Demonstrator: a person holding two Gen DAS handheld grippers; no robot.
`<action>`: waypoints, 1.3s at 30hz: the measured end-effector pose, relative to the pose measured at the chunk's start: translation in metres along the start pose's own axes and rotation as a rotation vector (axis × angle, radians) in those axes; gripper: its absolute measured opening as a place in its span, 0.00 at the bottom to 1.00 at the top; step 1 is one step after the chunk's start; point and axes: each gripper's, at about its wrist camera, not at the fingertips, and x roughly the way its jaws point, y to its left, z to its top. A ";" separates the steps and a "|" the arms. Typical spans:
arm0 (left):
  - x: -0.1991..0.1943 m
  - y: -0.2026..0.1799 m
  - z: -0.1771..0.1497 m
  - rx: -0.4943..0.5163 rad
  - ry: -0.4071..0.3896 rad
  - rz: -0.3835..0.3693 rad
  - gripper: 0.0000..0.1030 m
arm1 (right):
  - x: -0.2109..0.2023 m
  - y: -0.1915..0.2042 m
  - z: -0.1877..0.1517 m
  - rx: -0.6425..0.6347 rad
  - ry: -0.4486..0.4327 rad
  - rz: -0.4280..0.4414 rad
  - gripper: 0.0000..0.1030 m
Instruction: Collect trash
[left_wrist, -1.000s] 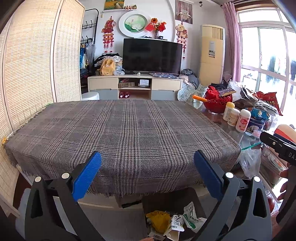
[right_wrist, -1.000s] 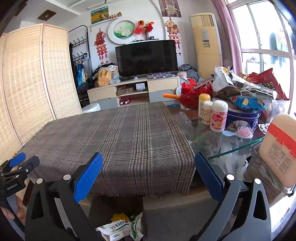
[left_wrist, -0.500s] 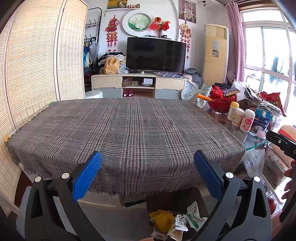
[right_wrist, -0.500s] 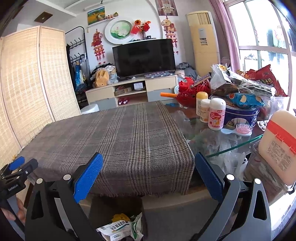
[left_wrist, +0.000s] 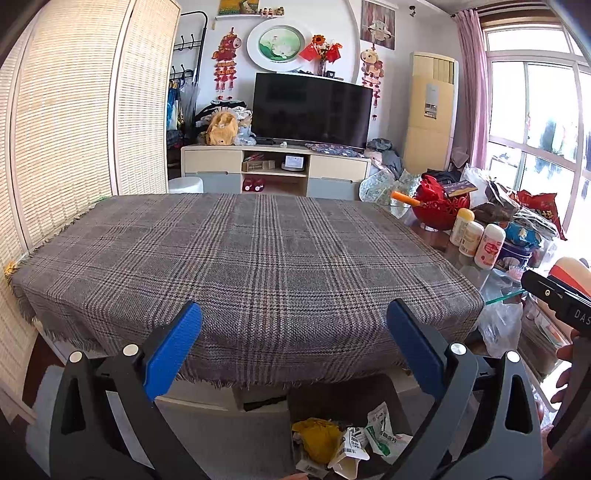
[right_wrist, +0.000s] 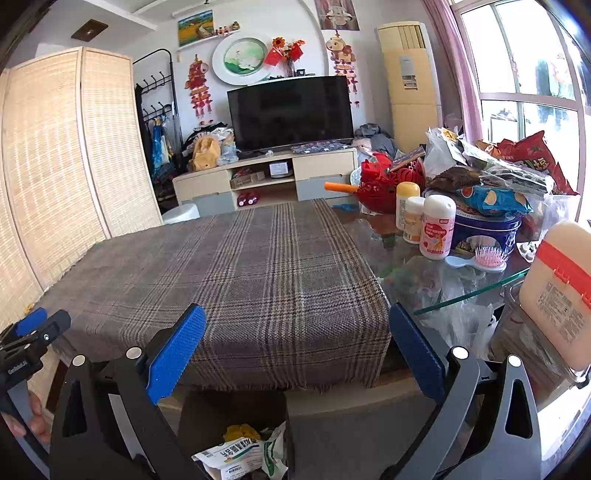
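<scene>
In the left wrist view our left gripper (left_wrist: 293, 349) hangs with its blue fingers spread wide and nothing between them, over the near fringe of the plaid tablecloth (left_wrist: 251, 258), which fills the middle of the frame and carries no litter that we can see. The trash (left_wrist: 343, 443), a yellow crumpled wad and some white printed wrappers, sits at the bottom centre in a dark bin (left_wrist: 343, 395) tucked below the table's near edge. At the right edge of the frame the right gripper (left_wrist: 557, 304) pokes in, so our two tools are near each other there. In the right wrist view the right gripper (right_wrist: 297, 350) is likewise wide apart and empty, and the same wrappers (right_wrist: 240, 456) show at the bottom centre. The right half of this frame is crowded: white bottles (right_wrist: 424, 221), a blue tin (right_wrist: 484, 229), a pink brush (right_wrist: 487, 258) and snack bags (right_wrist: 524, 158) on the glass table (right_wrist: 461, 295), whose sharp rim juts toward us. We judge the collecting nearly done; to finish well we should scan the cloth, keep any drop centred over the bin, and stay in the open middle, clear of the glass rim at right.
</scene>
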 end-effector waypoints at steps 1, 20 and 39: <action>0.000 -0.001 0.000 0.005 -0.002 0.000 0.92 | 0.000 0.000 0.000 -0.003 -0.003 -0.001 0.97; 0.001 -0.010 0.001 0.079 0.013 0.044 0.92 | -0.002 0.003 0.001 -0.013 -0.014 -0.009 0.97; -0.001 -0.013 0.001 0.098 0.011 0.006 0.92 | 0.000 0.001 0.001 -0.006 -0.004 -0.011 0.97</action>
